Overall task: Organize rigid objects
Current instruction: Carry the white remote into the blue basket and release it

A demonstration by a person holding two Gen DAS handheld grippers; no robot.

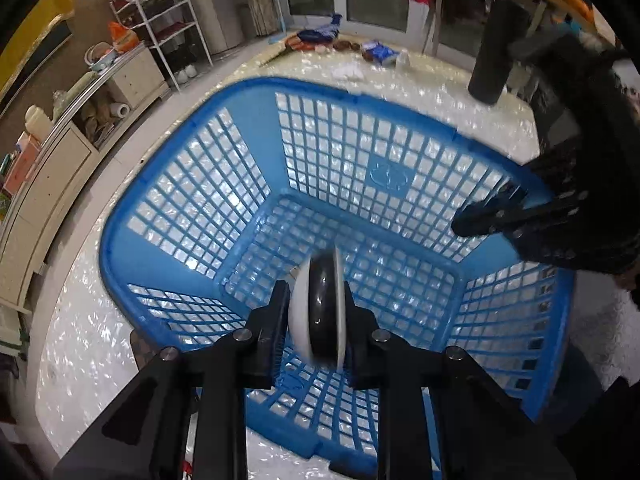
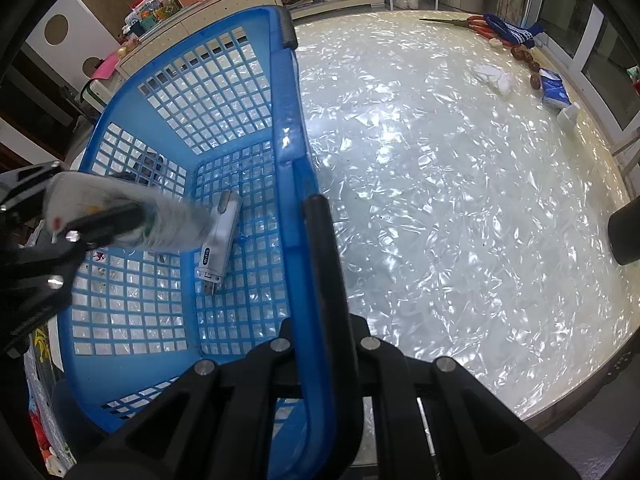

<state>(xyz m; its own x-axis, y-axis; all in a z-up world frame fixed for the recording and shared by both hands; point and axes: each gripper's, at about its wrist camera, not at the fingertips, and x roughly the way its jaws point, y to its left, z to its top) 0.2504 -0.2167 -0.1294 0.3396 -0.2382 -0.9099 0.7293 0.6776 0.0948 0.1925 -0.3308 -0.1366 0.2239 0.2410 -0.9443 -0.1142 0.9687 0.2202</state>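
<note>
Blue plastic lattice basket already holds a white USB stick — left tool clenches a black-and-white disc above it, right tool clamps its rim.

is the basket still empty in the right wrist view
No, a white USB stick already lies on the mesh floor of the blue basket.

The laundry basket is blue with a square grid pattern. The table is pearly white and shimmering. The USB stick is white and silver.
</note>
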